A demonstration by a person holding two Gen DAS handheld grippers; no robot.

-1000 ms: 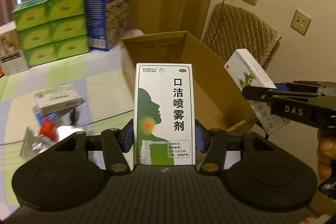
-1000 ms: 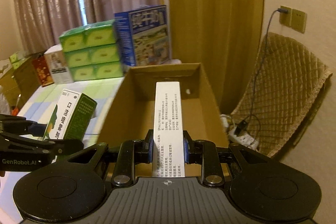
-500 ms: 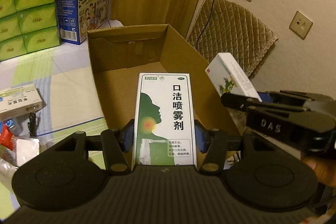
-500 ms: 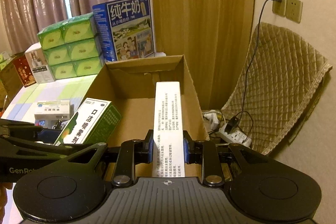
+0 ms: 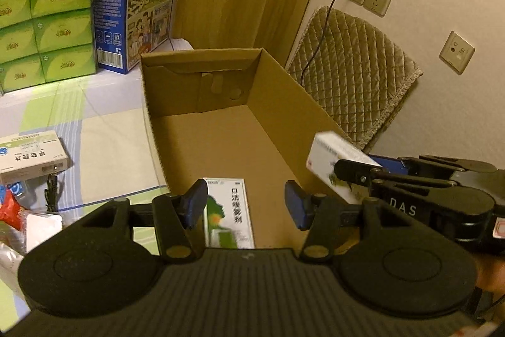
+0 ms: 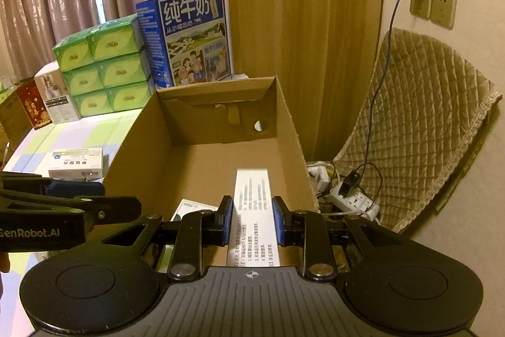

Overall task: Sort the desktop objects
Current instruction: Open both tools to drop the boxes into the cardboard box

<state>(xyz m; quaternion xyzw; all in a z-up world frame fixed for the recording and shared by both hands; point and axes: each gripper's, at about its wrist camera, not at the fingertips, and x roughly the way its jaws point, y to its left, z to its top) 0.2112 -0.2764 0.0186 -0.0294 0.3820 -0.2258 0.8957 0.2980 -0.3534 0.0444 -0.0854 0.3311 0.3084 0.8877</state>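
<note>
An open cardboard box [image 5: 277, 103] [image 6: 142, 128] stands on the table. My left gripper [image 5: 246, 204] is open above its near end. A green and white spray box [image 5: 228, 212] lies inside on the box floor below the left gripper; a corner of it shows in the right wrist view [image 6: 192, 209]. My right gripper [image 6: 252, 218] is shut on a white medicine box [image 6: 254, 210] and holds it over the cardboard box's near right part. The same white medicine box [image 5: 337, 163] shows in the right gripper [image 5: 350, 171] in the left wrist view.
A white pill box [image 5: 30, 155] [image 6: 77, 161] lies on the table left of the cardboard box, with a red packet [image 5: 9, 207] and small items nearby. Green tissue packs [image 5: 47, 21] and a blue milk carton [image 5: 139, 5] stand behind. A quilted chair [image 6: 426, 122] and power strip [image 6: 350, 198] are at the right.
My left gripper has opened and the spray box has dropped into the cardboard box. Both grippers have moved forward over the box. The right gripper still holds its white box.
</note>
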